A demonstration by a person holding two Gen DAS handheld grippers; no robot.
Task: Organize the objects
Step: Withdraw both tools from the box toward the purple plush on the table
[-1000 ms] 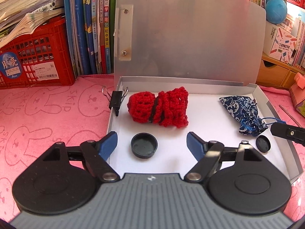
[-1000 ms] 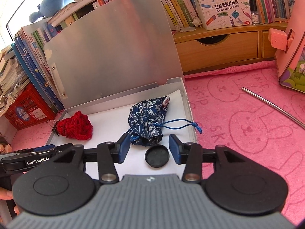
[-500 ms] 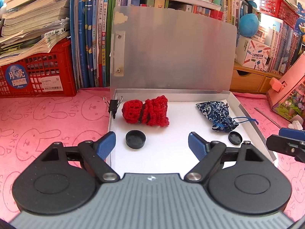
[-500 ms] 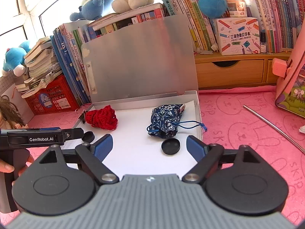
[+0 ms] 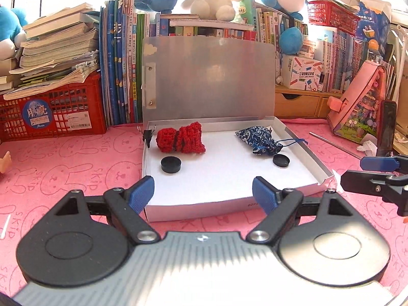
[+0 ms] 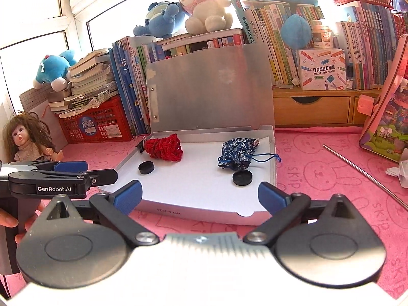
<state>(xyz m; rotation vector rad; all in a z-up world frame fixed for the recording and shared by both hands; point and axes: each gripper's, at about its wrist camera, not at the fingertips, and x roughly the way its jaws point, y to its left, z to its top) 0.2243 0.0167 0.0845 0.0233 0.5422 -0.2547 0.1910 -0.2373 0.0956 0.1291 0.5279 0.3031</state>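
Compared with a second earlier, both grippers had drawn back from the open box, so that its whole near wall and a strip of the pink bunny-print cloth in front of it now showed in both wrist views. The left gripper sat released, its blue fingertips spread wide and gripping nothing, hanging just short of the box's near edge where before it had hovered over the white floor. The right gripper was likewise released and empty; a second ago its fingers had narrowly flanked the black cap by the pouch, and now they stood much wider, outside the box. Inside, nothing had shifted: the red crocheted bundle lay at the far left, the binder clip on the left wall beside it, one black cap just in front of the bundle, the blue floral pouch at the far right with the other black cap just in front of it. The lid stood upright against the books. The wider view also took in plush toys atop the books and a doll far left.
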